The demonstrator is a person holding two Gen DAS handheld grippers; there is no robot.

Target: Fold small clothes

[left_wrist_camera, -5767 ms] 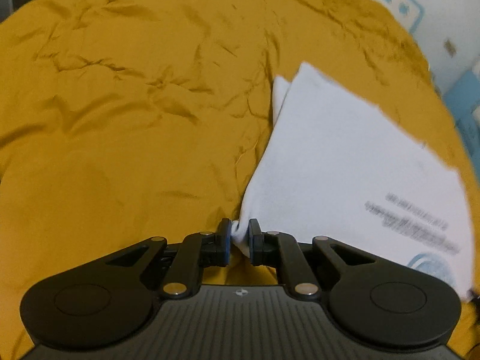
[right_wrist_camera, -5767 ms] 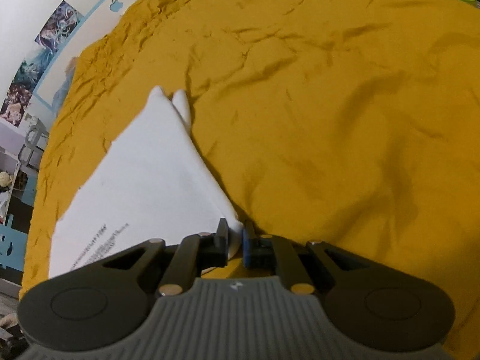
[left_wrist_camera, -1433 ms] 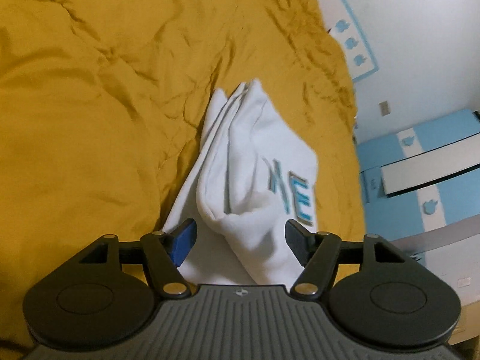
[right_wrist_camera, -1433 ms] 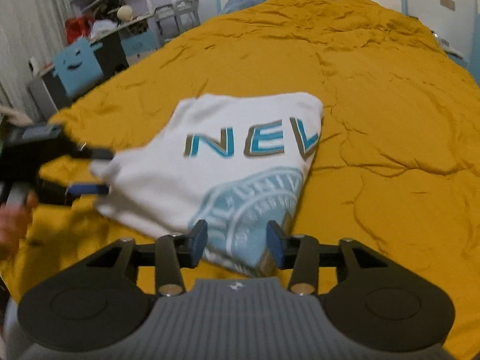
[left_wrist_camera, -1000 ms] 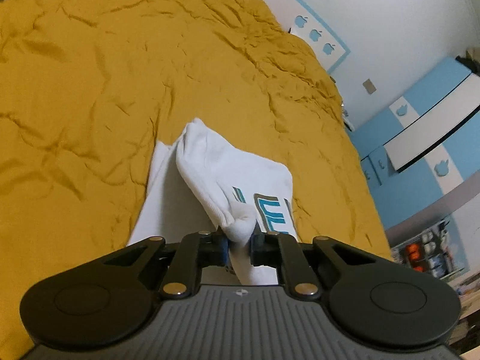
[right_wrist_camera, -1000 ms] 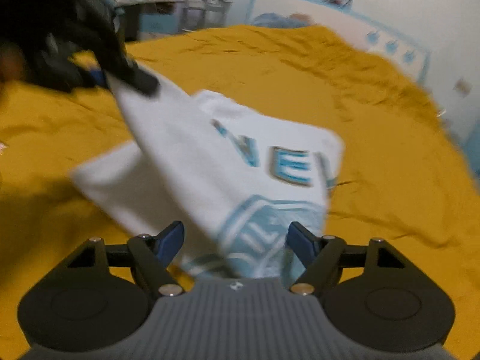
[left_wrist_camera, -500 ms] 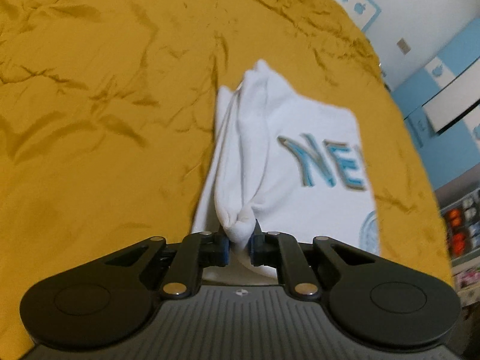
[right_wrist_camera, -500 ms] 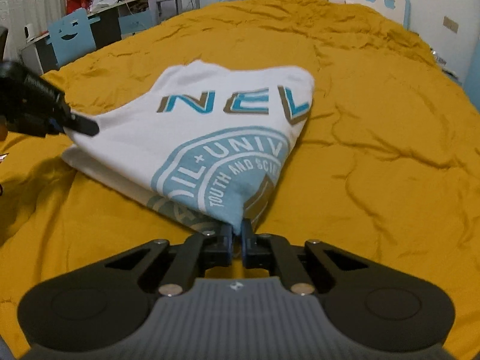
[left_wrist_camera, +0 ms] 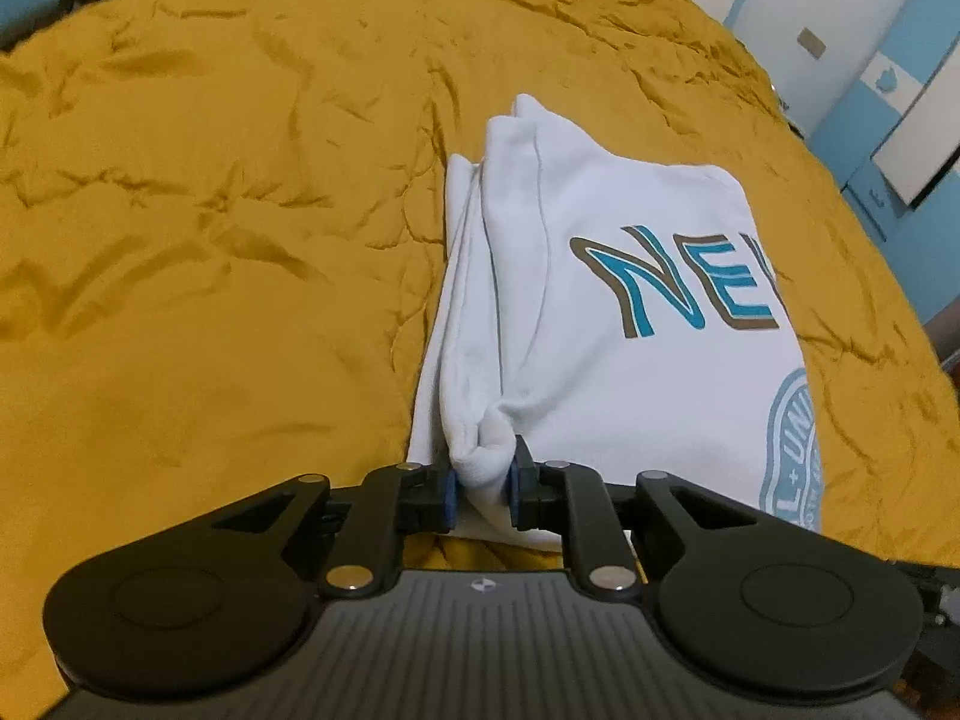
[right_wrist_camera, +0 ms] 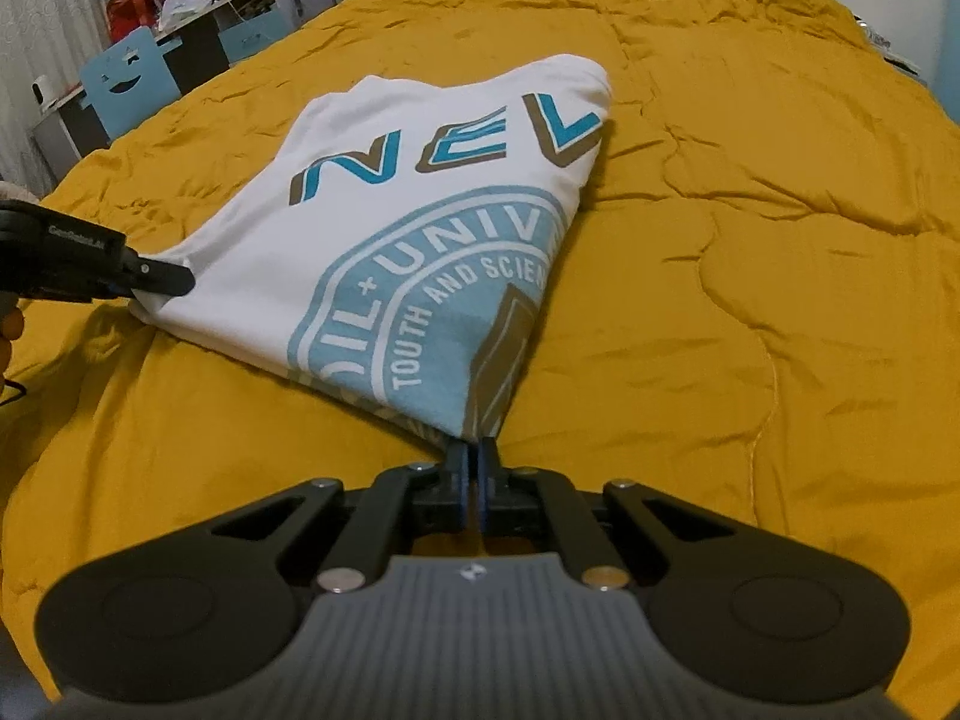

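A white T-shirt [left_wrist_camera: 600, 360] with a teal and brown print lies folded, print up, on the mustard bedspread [left_wrist_camera: 210, 240]. My left gripper [left_wrist_camera: 482, 480] has a bunched fold of the shirt's near edge between its pads; its jaws are opening, and the pads still touch the cloth. In the right wrist view the T-shirt [right_wrist_camera: 420, 210] spreads ahead, and my right gripper [right_wrist_camera: 474, 480] is shut on its near corner. The left gripper [right_wrist_camera: 150, 279] shows there at the shirt's left corner, low over the bedspread [right_wrist_camera: 750, 240].
A hand [right_wrist_camera: 9, 330] holds the left gripper at the frame's left edge. A desk with a blue chair [right_wrist_camera: 129, 75] stands beyond the bed's left side. Blue and white cabinets [left_wrist_camera: 900, 108] line the wall past the bed.
My right gripper went from wide open to shut on the shirt's near corner. Both grippers came down and the shirt settled flatter on the bed. The left jaws stand slightly wider.
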